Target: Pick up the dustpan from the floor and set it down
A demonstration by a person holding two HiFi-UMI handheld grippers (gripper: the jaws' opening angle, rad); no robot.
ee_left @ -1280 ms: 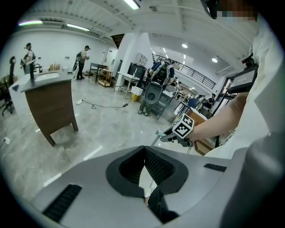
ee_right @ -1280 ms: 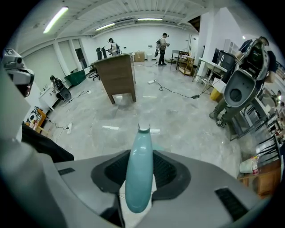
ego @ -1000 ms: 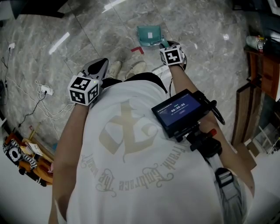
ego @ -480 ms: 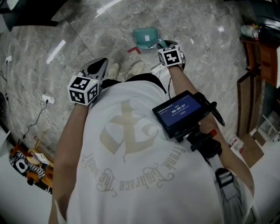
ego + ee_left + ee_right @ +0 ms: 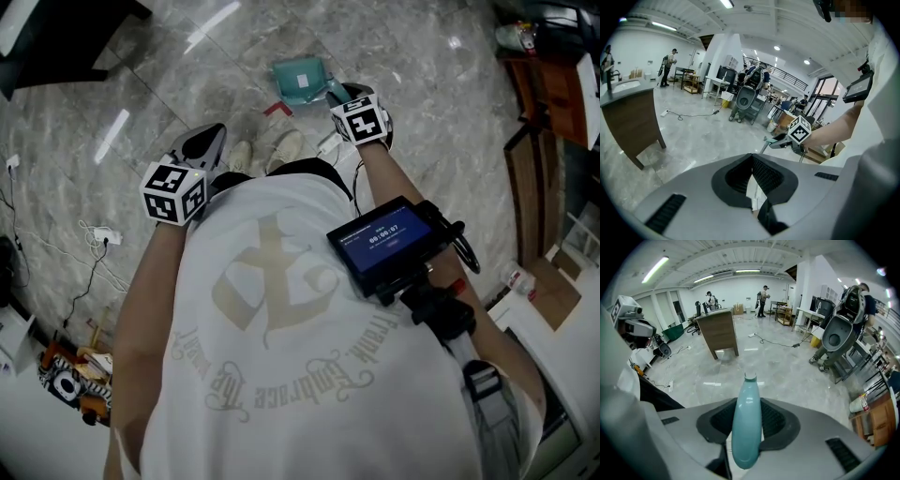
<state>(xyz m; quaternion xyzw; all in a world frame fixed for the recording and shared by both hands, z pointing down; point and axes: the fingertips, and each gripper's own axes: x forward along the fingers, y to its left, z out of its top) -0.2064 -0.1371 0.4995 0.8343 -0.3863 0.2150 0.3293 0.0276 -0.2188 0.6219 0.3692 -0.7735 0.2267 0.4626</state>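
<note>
Now right hand-held gripper [image 5: 749, 417] clamps dustpan [image 5: 298, 75] (shirt [image 5: 272, 309] reads "Embrace"); left hand-held gripper [image 5: 752, 161] closed.

One teal dustpan [image 5: 300, 77], two grippers [image 5: 208, 141] [image 5: 349, 94], two pale shoes [image 5: 246, 150] [image 5: 289, 145], one mounted screen [image 5: 382, 236]

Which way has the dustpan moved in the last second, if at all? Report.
No. The dustpan stays just up-right of the red tape mark on the floor; only the camera shifted.
</note>
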